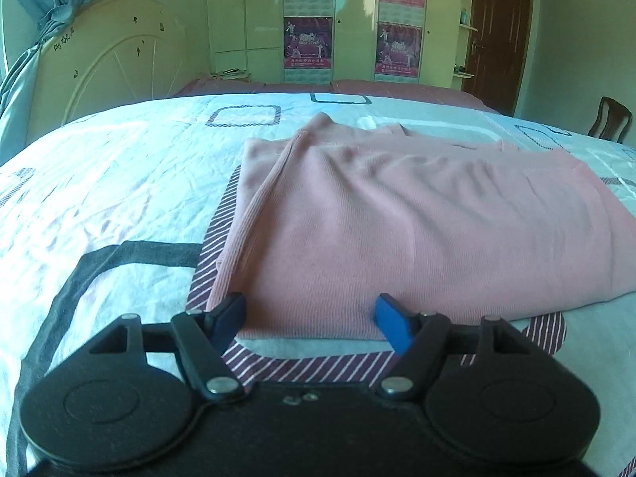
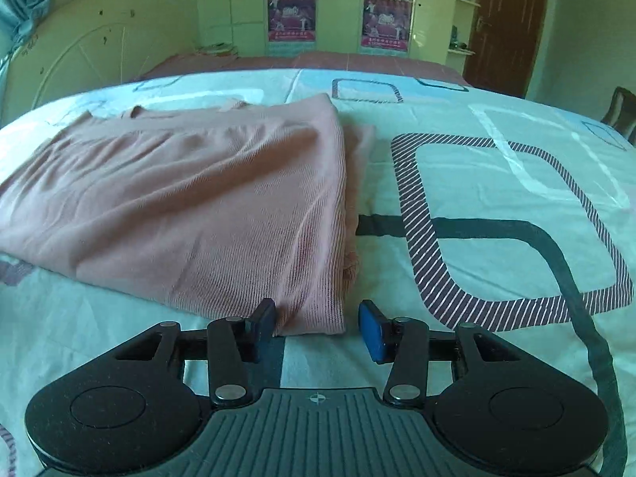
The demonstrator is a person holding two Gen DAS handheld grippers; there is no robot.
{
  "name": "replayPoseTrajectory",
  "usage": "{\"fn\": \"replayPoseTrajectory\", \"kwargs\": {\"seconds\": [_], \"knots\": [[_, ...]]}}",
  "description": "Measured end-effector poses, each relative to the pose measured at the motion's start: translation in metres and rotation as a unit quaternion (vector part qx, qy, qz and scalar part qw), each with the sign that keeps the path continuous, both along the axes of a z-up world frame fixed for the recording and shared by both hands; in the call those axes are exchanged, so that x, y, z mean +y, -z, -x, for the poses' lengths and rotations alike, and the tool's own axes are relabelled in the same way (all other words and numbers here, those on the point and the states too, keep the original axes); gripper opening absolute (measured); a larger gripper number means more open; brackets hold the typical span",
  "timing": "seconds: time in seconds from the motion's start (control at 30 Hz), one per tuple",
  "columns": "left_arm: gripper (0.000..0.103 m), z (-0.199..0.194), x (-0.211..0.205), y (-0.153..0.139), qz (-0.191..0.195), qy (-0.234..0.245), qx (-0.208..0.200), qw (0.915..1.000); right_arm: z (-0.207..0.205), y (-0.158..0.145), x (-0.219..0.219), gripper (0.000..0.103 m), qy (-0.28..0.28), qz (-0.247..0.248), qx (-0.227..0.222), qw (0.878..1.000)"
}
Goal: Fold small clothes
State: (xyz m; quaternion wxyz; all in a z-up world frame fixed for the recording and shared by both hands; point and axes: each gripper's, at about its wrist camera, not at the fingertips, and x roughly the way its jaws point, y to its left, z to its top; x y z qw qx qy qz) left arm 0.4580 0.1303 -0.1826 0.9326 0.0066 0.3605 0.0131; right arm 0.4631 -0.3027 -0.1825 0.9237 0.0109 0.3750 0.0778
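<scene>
Folded pink ribbed-knit garment [image 1: 397, 218] flat on a pale bed sheet [image 1: 99, 198] printed with rounded, striped squares. Left gripper [image 1: 310, 318] at six o'clock, blue pads parted wide around the garment's near hem, not pressing. Right gripper [image 2: 316, 328] half open astride the near corner at six o'clock; holding nothing.

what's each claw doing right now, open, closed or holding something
Left claw: open, at the near hem of the pink garment, gripping nothing.
Right claw: open, at the garment's near corner, gripping nothing.
</scene>
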Motion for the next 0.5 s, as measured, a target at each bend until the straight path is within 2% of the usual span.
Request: {"fn": "replayPoseTrajectory", "kwargs": {"seconds": [0.07, 0.13, 0.2, 0.23, 0.37, 0.4, 0.5], "knots": [[0.072, -0.003, -0.001, 0.000, 0.001, -0.007, 0.001, 1.0000, 0.001, -0.007, 0.005, 0.046, -0.002, 0.007, -0.016, 1.000], [0.072, -0.003, 0.001, 0.002, 0.010, -0.013, 0.003, 0.9999, -0.009, -0.002, 0.006, 0.046, 0.009, 0.003, 0.006, 1.000], [0.072, -0.003, 0.003, 0.002, 0.012, -0.013, 0.006, 0.9998, -0.016, 0.010, 0.007, 0.044, 0.007, 0.020, 0.041, 0.999], [0.071, -0.003, 0.004, 0.001, 0.009, -0.012, 0.006, 0.9999, -0.015, 0.015, 0.005, 0.038, 0.005, 0.020, 0.040, 0.999], [0.070, 0.002, 0.011, 0.003, -0.003, -0.015, 0.006, 0.9999, -0.012, 0.011, 0.002, 0.038, 0.013, 0.024, 0.045, 0.999], [0.070, 0.002, 0.010, 0.003, -0.007, -0.012, 0.007, 0.9999, -0.010, 0.007, 0.002, 0.038, 0.016, 0.023, 0.039, 0.999], [0.071, 0.003, 0.003, -0.007, -0.025, -0.010, 0.006, 0.9996, 0.002, -0.015, 0.010, 0.038, 0.011, 0.012, -0.017, 1.000]]}}
